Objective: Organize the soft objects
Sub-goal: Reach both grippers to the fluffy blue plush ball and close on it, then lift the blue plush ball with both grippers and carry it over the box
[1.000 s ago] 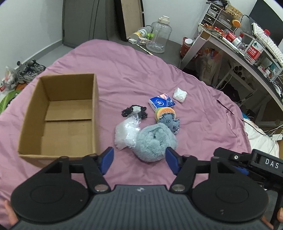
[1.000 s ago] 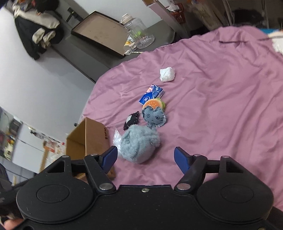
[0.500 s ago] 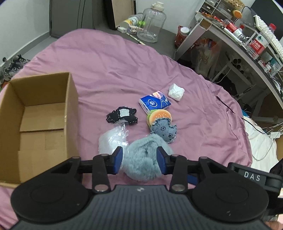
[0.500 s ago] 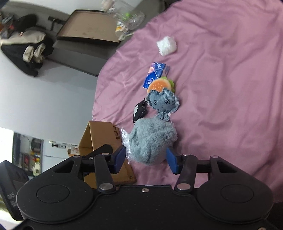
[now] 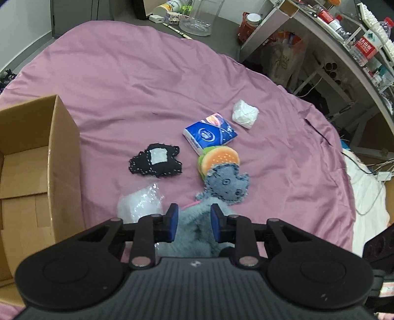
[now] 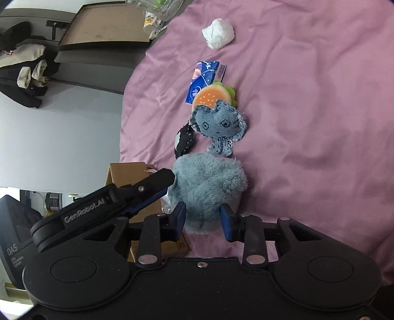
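Note:
A fluffy grey-blue plush (image 5: 194,231) (image 6: 209,187) lies on the purple bedspread (image 5: 147,81). My left gripper (image 5: 193,225) is shut on its near part. My right gripper (image 6: 203,219) is shut on its other side; the left gripper's finger (image 6: 152,184) shows beside it. Past the plush lie a denim doll (image 5: 227,183) (image 6: 218,123), a burger plush (image 5: 219,157) (image 6: 211,94), a black patch toy (image 5: 156,162) (image 6: 183,142), a blue tissue pack (image 5: 209,134) (image 6: 205,77), a white wad (image 5: 245,114) (image 6: 218,34) and a clear plastic bag (image 5: 140,204).
An open cardboard box (image 5: 32,172) (image 6: 128,172) stands on the bed at the left. A cluttered desk (image 5: 344,41) runs along the right. A large clear jar (image 5: 199,17) stands on the floor beyond the bed.
Both grippers moved in on the fluffy plush and closed their jaws on it from opposite sides.

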Demonstrator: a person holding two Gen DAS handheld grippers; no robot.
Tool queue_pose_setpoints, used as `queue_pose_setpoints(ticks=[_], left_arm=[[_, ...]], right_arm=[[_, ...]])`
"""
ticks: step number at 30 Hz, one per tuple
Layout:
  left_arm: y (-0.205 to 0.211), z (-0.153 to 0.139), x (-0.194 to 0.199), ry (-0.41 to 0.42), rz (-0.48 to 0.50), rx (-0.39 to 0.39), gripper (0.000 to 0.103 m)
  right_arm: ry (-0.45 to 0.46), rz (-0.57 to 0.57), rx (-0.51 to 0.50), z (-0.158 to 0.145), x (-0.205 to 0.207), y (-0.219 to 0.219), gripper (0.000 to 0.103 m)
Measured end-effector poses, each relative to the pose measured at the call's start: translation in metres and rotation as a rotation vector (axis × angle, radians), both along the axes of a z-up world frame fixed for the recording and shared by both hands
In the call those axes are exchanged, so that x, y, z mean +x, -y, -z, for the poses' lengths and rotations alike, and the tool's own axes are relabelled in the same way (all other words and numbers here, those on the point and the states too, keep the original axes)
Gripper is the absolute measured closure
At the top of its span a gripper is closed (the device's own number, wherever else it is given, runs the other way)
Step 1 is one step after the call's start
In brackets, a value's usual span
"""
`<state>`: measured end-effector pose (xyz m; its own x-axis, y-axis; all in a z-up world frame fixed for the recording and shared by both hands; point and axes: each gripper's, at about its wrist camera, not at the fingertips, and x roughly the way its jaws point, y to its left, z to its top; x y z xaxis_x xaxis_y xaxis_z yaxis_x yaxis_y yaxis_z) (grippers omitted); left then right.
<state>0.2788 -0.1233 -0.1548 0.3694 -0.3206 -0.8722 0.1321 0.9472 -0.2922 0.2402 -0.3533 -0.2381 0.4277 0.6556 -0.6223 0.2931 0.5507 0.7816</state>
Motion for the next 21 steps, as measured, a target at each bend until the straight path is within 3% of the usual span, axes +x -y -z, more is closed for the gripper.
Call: queue_pose_setpoints(ticks=[10, 12, 14, 21], left_arm=[[-0.001, 0.019, 0.011, -0.094, -0.03, 0.041, 0.076], [-0.002, 0.02, 0.009, -0.093, -0.036, 0.031, 0.076], [-0.004, 0.017, 0.007, -0.087, -0.048, 0.023, 0.086], [-0.004, -0.001, -0.01, -0.043, -0.038, -0.027, 0.089]], right_arm=[[-0.041, -0.002, 0.028, 0.02, 0.019, 0.0, 0.07], [-0.044, 0.005, 0.032, 0.022, 0.021, 0.001, 0.071], [-0.03, 0.011, 0.026, 0.021, 0.018, 0.0, 0.074], [0.033, 0.027, -0.042, -0.004, 0.003, 0.0, 0.076]])
